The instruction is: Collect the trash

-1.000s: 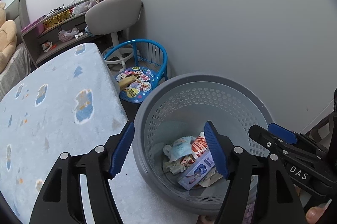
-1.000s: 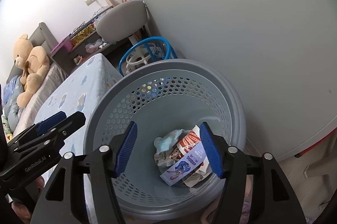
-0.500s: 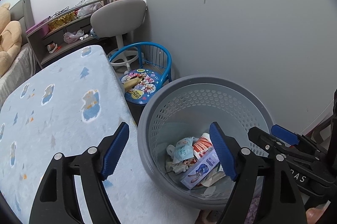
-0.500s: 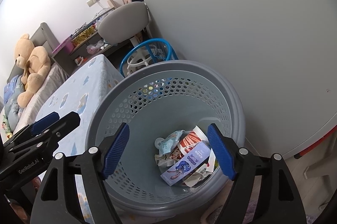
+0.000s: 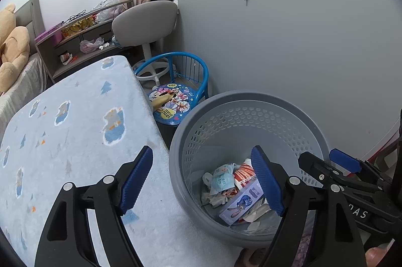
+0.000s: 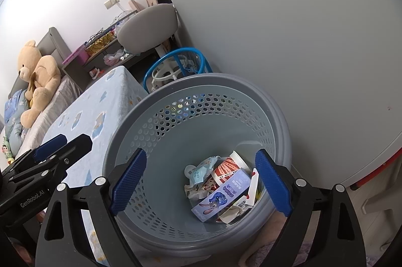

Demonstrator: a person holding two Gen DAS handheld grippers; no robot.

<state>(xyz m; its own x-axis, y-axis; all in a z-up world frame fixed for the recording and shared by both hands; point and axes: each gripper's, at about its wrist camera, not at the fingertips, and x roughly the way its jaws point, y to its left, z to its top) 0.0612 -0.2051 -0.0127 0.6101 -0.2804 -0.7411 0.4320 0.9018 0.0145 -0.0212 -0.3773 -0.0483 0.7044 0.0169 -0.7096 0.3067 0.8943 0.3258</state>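
A grey perforated trash basket (image 5: pixel 176 159) (image 6: pixel 281 121) stands on the floor beside a table. Trash lies in its bottom: a purple carton (image 5: pixel 241 204) (image 6: pixel 221 194), a red-striped paper cup (image 6: pixel 227 168) and a light blue wrapper (image 5: pixel 222 178) (image 6: pixel 201 170). My left gripper (image 5: pixel 202 181) is open and empty, held above the basket's left rim and the table edge. My right gripper (image 6: pixel 201 181) is open and empty, held over the basket's inside. Each gripper also shows at the edge of the other's view.
A table with a light blue patterned cloth (image 5: pixel 70 131) (image 6: pixel 100 106) lies left of the basket. A small blue child's chair (image 5: pixel 181 91) and a grey swivel chair (image 5: pixel 145 23) stand behind, by a grey wall. A teddy bear (image 6: pixel 37 76) sits on a bed at far left.
Both grippers have drawn back and up from the basket, so it looks smaller and lower in both views. Their jaws have opened a little wider. The trash has not moved.
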